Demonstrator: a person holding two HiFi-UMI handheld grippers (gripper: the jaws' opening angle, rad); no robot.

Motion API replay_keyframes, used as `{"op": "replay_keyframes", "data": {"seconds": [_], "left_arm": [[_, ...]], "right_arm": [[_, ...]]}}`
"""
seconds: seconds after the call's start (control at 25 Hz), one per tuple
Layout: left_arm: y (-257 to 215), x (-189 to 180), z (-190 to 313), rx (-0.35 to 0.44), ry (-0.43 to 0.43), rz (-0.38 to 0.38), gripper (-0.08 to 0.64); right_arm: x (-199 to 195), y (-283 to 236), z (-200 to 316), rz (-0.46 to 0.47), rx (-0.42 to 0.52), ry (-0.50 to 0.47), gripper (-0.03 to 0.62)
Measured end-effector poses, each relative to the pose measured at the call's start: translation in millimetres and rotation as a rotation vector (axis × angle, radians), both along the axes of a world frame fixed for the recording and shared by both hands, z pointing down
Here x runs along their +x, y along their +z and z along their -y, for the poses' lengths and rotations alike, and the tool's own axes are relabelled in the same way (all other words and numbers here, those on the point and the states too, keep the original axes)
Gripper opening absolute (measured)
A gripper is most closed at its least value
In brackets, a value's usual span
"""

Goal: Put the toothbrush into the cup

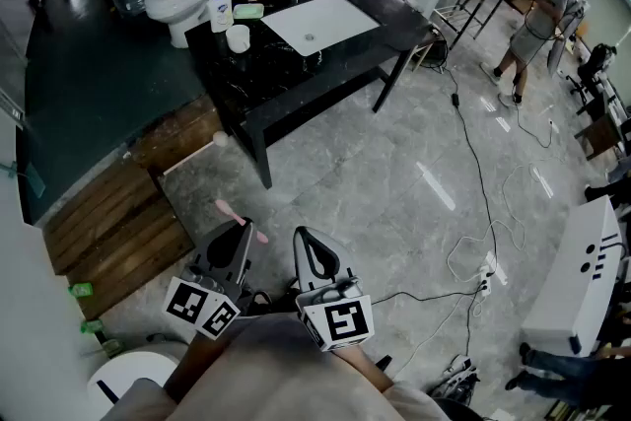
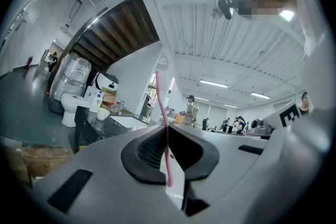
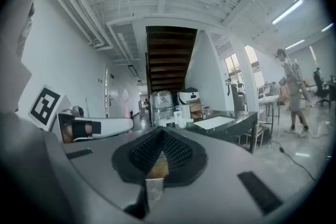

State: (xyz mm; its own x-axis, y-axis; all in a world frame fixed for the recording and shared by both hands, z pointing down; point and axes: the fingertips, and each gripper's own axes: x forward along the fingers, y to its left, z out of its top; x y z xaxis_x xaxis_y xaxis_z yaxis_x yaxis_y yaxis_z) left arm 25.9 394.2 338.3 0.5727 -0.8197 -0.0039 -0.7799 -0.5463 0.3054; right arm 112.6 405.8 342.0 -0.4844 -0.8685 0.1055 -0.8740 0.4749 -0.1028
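Observation:
A pink toothbrush (image 2: 162,128) stands clamped between the pads of my left gripper (image 2: 160,131), its head end rising above the tips. In the head view it pokes out of the left gripper (image 1: 240,230) as a pink toothbrush (image 1: 233,212) low over the floor. The white cup (image 1: 238,38) stands on the black table (image 1: 296,79), far ahead, beside the sink basin (image 1: 317,23). That cup (image 2: 103,113) shows small at the left of the left gripper view. My right gripper (image 1: 304,237) is beside the left one, jaws together and holding nothing, also seen as the right gripper (image 3: 161,131).
A soap bottle (image 1: 220,10) and a green bar (image 1: 248,11) sit near the cup. A white toilet (image 1: 177,0) stands behind the table's left end. Wooden boards (image 1: 113,222) lie on the left, cables (image 1: 473,212) cross the floor, and a person (image 1: 537,20) stands at the far right.

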Motion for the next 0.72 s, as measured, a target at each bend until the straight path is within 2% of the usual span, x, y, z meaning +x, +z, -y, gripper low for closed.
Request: {"op": "replay_keyframes", "data": {"seconds": [0.44,0.72], "left_arm": [[-4,13,13,0.015,-0.021,-0.003,0.021],[-3,22,18,0.017,-0.045,0.01,0.021]], "right_arm": [[14,2,12,0.02,0.017,-0.041,0.005],[31,6,16,0.079,0.008,-0.065,0.006]]}}
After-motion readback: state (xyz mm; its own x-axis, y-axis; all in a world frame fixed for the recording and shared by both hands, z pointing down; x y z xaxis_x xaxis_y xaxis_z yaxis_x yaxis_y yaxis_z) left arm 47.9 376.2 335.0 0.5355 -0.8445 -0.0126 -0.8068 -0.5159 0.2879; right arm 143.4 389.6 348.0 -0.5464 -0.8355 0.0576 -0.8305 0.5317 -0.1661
